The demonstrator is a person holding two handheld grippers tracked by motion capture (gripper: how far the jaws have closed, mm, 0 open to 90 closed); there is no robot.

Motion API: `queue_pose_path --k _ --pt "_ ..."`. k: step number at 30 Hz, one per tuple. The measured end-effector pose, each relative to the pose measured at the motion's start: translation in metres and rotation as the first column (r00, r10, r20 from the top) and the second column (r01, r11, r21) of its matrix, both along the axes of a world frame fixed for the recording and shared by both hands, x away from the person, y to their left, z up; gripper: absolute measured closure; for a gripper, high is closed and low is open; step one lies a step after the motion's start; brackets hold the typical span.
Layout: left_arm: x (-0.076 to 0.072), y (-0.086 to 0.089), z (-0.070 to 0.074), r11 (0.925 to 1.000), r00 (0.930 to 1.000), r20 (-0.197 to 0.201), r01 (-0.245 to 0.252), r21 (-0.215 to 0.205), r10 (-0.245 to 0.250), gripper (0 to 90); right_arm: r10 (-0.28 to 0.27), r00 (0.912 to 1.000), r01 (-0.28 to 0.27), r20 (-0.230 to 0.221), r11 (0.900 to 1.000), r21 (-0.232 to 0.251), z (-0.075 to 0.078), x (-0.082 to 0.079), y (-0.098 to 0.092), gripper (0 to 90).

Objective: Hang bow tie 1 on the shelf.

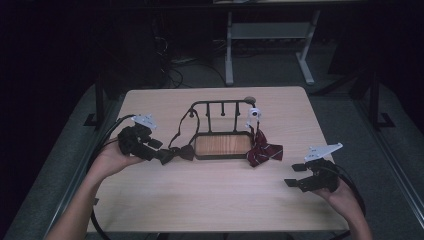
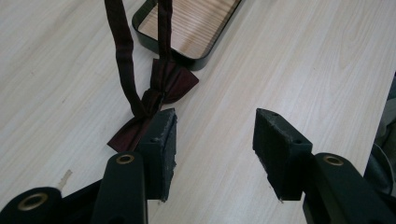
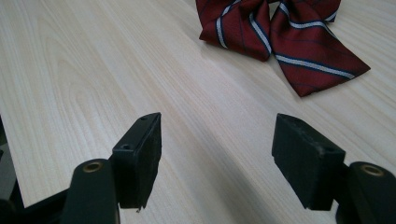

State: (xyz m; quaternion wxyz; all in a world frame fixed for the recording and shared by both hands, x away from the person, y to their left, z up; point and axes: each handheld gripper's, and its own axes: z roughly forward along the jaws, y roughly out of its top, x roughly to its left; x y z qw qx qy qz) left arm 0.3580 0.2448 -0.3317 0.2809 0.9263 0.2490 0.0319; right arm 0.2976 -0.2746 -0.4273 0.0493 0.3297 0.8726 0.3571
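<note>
- Count: two bow ties, one rack with a tray base, two hand-held grippers, all on or over one pale wood-grain worktop point(image 1: 215, 195).
- Item one: a dark maroon fabric bow tie point(image 1: 175, 153) with a long narrow neck strap of the same cloth. It lies flat on the worktop, just left of the tray base. In the left gripper view, its knot is cinched tight, the two wings fan out either side, and the strap point(image 2: 122, 51) runs up from the knot in two bands.
- In the high view that strap loops up to the left end of the rack's top rail.
- Item two: a red bow tie with white and navy diagonal stripes point(image 1: 264, 151), lying at the right end of the tray base, with one part rising towards the rail. Its wings spread wide and flat in the right gripper view point(image 3: 280, 35).
- Rack: a black metal stand point(image 1: 220, 107) with short upright pegs on a curved rail, set on a black-rimmed tray with a wooden floor point(image 1: 222, 145). A small white round object point(image 1: 254, 113) sits at the rail's right end; its nature cannot be told.
- Left hand-held gripper point(image 1: 159, 152): jaws spread apart, nothing pinched between them. One jaw sits against the near wing of the dark bow tie, outside the gap.
- Right hand-held gripper point(image 1: 295, 175): jaws spread wide, gripping nothing, over bare worktop, near the striped bow tie but apart from it.
</note>
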Motion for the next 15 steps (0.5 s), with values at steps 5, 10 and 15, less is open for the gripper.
queue_pose_path --k 5,10,15 --pt "-0.005 0.001 -0.004 1.0 1.0 0.002 -0.001 0.002 0.001 49.1 -0.001 1.0 0.001 -0.003 1.0 0.0 0.0 0.0 0.0 32.7" --pt "-0.01 0.001 -0.008 0.9999 0.9999 0.003 -0.011 -0.003 0.012 47.2 0.0 1.0 0.0 -0.001 1.0 -0.001 0.0 0.0 0.0 32.6" --pt "-0.013 0.003 -0.014 1.0 1.0 0.001 -0.007 0.004 0.007 46.8 -0.001 1.0 0.001 -0.001 1.0 -0.002 0.0 0.0 0.0 32.5"
